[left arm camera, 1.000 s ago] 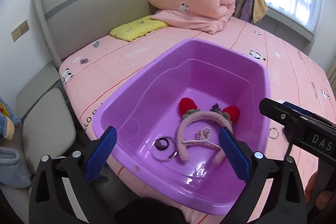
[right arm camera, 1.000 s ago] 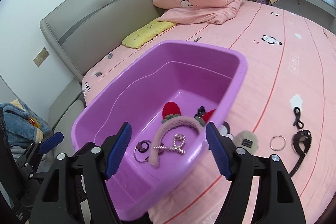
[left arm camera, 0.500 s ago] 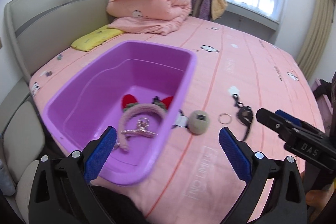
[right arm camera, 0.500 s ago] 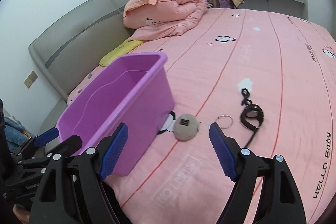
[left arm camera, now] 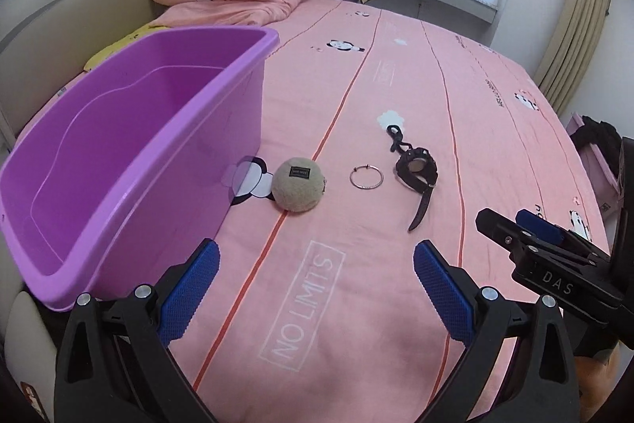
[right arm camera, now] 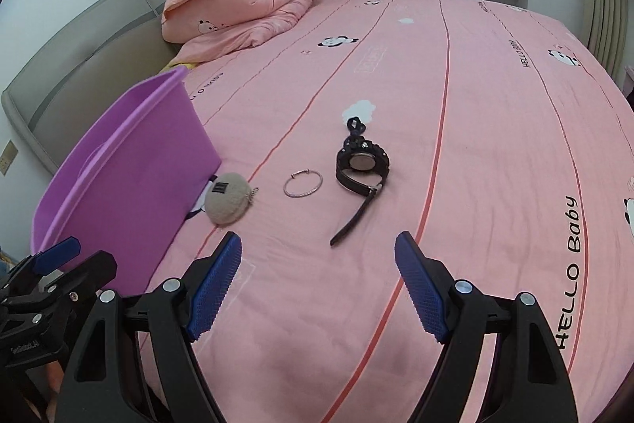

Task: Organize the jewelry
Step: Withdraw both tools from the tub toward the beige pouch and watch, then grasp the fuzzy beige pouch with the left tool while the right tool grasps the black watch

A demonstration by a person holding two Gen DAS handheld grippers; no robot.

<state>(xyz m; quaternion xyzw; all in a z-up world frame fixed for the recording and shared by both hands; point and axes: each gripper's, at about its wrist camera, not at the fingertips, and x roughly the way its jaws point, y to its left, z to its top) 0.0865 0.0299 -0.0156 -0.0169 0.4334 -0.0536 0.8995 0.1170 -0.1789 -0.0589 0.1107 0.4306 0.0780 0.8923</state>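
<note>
While both tools hang spread wide and empty above the pink bed, the loose pieces lie in a row just beyond them: a fuzzy beige pouch close beside the purple bin, a thin silver ring next along, then a black watch with its strap trailing toward the cameras and a small black clasp at its far end. The right tool sits roughly in line with the ring and watch, so one of these looks like its next pick; the left tool faces the pouch and ring. For the watch, closing across the chunky case should hold better than pinching the limp strap. The ring lies flat on soft bedding, so a fingertip would need to press down and catch its edge.
</note>
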